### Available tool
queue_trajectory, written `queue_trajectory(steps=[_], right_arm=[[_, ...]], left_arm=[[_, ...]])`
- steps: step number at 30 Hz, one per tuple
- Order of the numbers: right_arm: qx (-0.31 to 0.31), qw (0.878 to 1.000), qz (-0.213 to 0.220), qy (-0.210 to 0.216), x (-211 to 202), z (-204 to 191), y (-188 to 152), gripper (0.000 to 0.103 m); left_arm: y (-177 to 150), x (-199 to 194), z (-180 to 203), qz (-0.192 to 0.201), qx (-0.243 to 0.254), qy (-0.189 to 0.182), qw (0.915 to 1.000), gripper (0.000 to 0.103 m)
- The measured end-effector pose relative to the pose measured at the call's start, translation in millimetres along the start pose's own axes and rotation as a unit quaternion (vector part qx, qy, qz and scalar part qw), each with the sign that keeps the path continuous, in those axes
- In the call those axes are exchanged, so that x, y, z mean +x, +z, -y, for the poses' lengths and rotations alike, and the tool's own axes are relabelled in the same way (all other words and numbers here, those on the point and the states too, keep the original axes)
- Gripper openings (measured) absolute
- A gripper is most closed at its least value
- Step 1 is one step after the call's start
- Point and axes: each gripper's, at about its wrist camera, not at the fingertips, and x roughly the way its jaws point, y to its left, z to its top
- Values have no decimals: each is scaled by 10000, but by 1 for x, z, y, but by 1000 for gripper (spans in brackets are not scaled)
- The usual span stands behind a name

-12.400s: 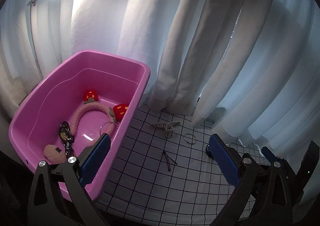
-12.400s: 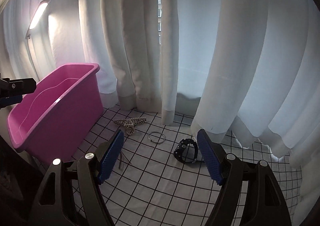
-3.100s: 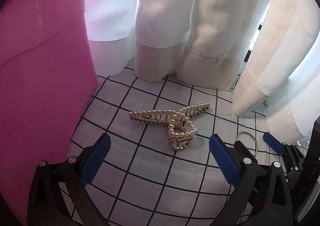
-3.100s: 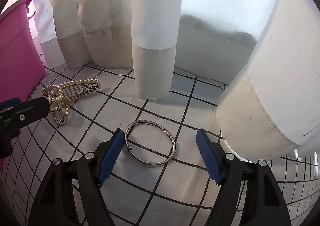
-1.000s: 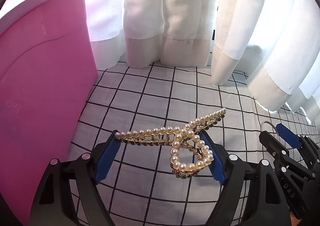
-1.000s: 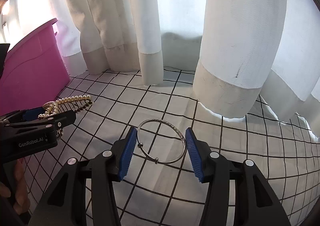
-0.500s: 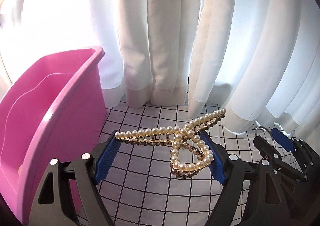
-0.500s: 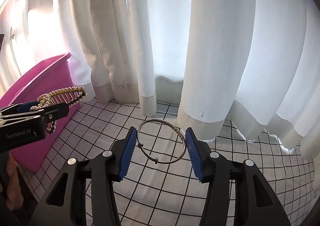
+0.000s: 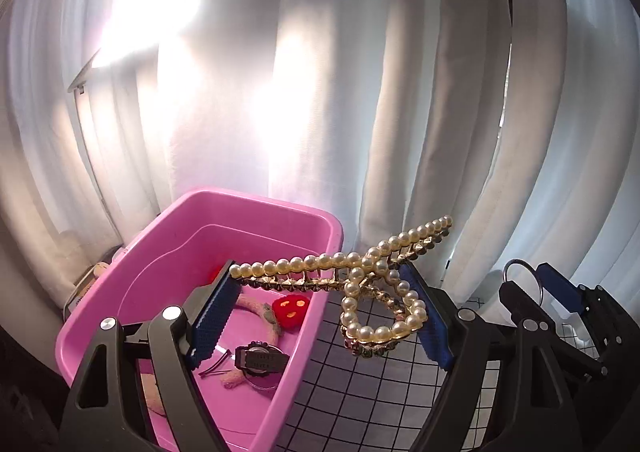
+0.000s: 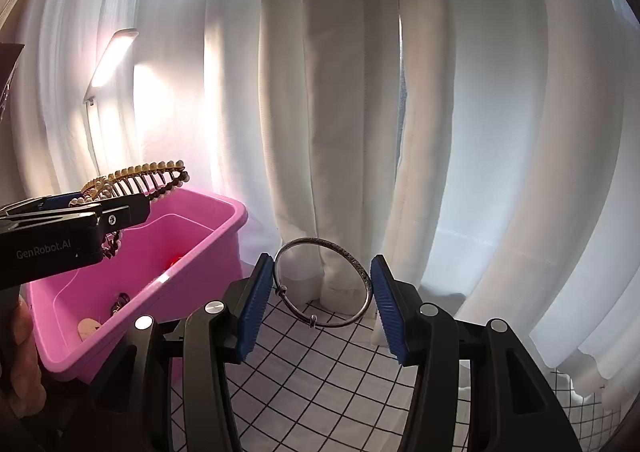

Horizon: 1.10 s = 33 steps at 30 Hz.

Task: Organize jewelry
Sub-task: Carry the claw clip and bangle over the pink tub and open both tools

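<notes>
Both grippers lifted since prev | L [image 9: 324, 316] – pinching pearl clip [image 9: 360, 280] | R [image 10: 316, 292] – pinching bangle [image 10: 324, 284]

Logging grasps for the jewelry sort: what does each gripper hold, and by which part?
Left gripper clamps the pearl hair claw across its length, end to end. Right gripper clamps the silver bangle across its width, pads on opposite rim sides.
</notes>
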Motion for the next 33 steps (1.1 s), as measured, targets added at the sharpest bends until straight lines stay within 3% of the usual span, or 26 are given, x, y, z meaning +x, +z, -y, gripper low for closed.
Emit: queue_trajectory(steps=[8, 14, 24, 33], right_arm=[[-382, 9965, 85, 739, 27, -81, 34, 49], [-571, 9923, -147, 1086, 56, -127, 38, 49], [-912, 9855, -687, 1257, 100, -176, 36, 49], [-835, 9823, -1161, 1212, 131, -179, 30, 49]], left_arm=[[8, -9, -77, 22, -269, 775, 9966, 77], [-5, 2, -122, -186, -537, 1081, 9925, 77], [-32, 29, -169, -788, -952, 1316, 9836, 77], [-46, 52, -179, -1207, -1028, 1295, 9788, 78]])
